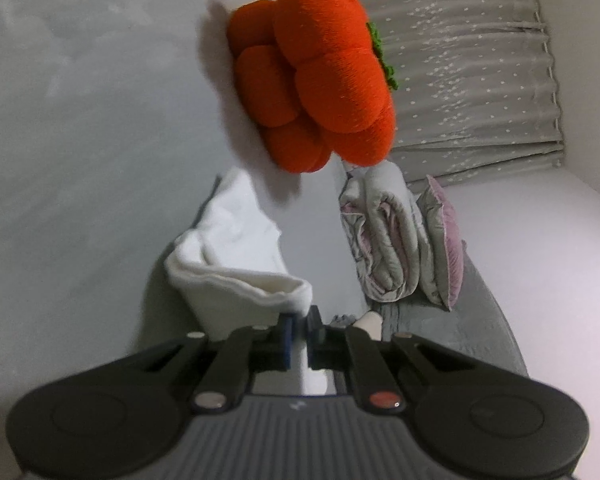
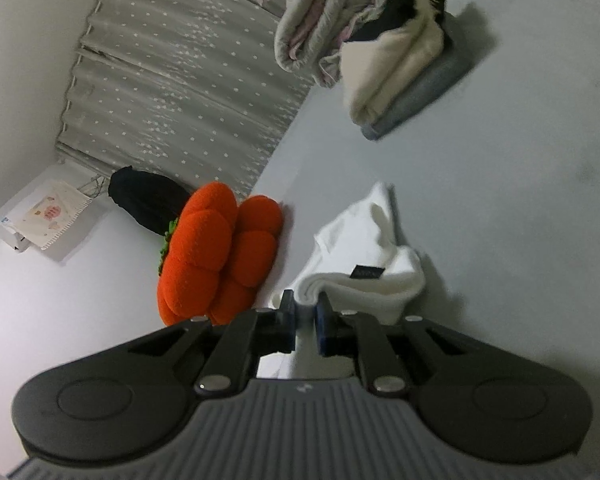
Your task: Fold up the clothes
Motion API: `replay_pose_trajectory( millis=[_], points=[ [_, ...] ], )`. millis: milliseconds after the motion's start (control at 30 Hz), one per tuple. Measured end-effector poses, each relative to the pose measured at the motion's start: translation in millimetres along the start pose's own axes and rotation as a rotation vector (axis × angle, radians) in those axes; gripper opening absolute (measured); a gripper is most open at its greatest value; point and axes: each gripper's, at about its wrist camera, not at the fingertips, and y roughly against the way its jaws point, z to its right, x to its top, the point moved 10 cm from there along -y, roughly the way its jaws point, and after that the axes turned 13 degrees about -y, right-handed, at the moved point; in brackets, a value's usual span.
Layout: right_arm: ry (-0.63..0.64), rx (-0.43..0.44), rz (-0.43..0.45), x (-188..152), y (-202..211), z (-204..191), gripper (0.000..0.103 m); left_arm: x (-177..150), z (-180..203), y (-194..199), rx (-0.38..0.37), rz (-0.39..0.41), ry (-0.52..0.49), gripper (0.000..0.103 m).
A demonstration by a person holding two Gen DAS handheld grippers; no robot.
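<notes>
White knit garment [image 1: 236, 256], soft and thick, hangs pinched at bottom centre of both wrist views, bunched hem at the jaws, rest trailing up-frame over the pale grey bed surface [image 1: 80, 160]. Left gripper [image 1: 300, 320] fingers narrow, clamped on the hem fold; right gripper [image 2: 306, 308] fingers narrow too, gripping a rolled edge of the same garment [image 2: 364, 256].

Open bed room: wide bare stretch at left of left view, and at right of right view. Orange segmented plush pumpkin cushion with green stalk [image 1: 316, 68] sits just beside the garment, crowding upper centre of left view, lower-left centre of right view [image 2: 216, 256].

Only right view shows: small dark label on garment [image 2: 365, 272], black soft bundle [image 2: 148, 200] behind pumpkin, printed paper bag [image 2: 48, 216] at far left, cream and grey folded stack [image 2: 396, 80] upper right. Only left view shows: pink-edged pillow [image 1: 444, 248] beside rolled grey-pink quilt [image 1: 384, 240]. Grey star-dotted curtain [image 2: 180, 80] in both. Bag contents not visible.
</notes>
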Motion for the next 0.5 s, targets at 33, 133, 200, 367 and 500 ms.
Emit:
replay_pose_trajectory(
  millis=[33,133,200,367,500],
  points=[
    [0.002,0.003,0.004,4,-3,-3,0.013,4,3,-4,-0.005,0.004,-0.001,0.006],
    [0.006,0.012,0.016,13,-13,-10,0.013,18,9,-17,-0.011,0.016,-0.005,0.006],
    [0.009,0.017,0.026,20,-21,-14,0.013,28,12,-27,-0.011,0.024,-0.008,0.006],
    [0.002,0.023,0.054,39,-41,-21,0.013,52,19,-50,-0.007,0.045,-0.025,0.006],
    [-0.009,0.016,0.073,54,-61,-21,0.013,66,19,-69,0.009,0.056,-0.038,0.006]
  ],
)
